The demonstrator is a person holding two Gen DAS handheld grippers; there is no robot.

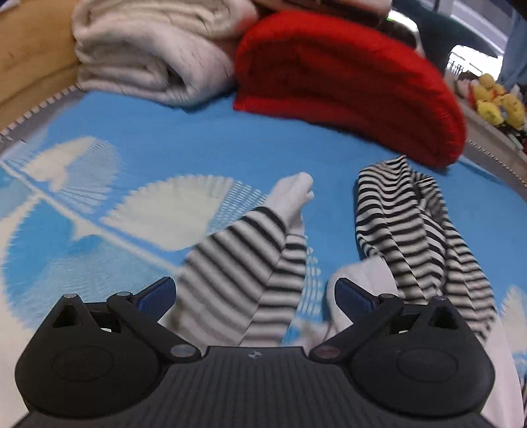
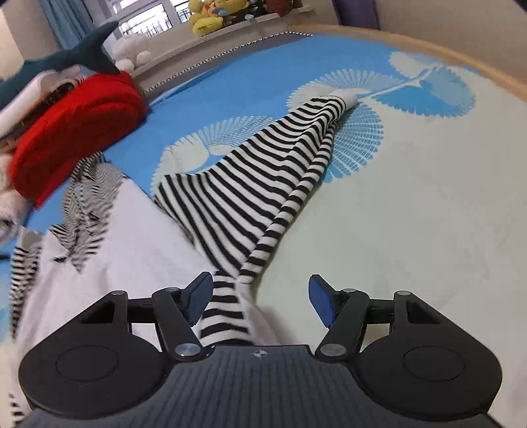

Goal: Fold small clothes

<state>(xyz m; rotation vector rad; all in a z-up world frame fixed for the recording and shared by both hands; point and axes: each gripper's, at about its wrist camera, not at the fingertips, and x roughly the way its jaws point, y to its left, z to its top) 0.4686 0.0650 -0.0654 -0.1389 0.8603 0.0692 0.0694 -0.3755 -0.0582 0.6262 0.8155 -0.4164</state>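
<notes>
A small top with a white body and black-and-white striped sleeves lies on a blue and white patterned blanket. In the left wrist view one striped sleeve with a white cuff runs forward between the blue pads, and a bunched striped part lies to the right. My left gripper is open just above the sleeve. In the right wrist view the other striped sleeve stretches ahead to its white cuff. My right gripper is open over the sleeve's near end, beside the white body.
A folded red knit and a folded cream knit lie at the blanket's far side; the red one shows in the right wrist view too. A plush shark and yellow plush toys sit beyond. A wooden edge borders the blanket.
</notes>
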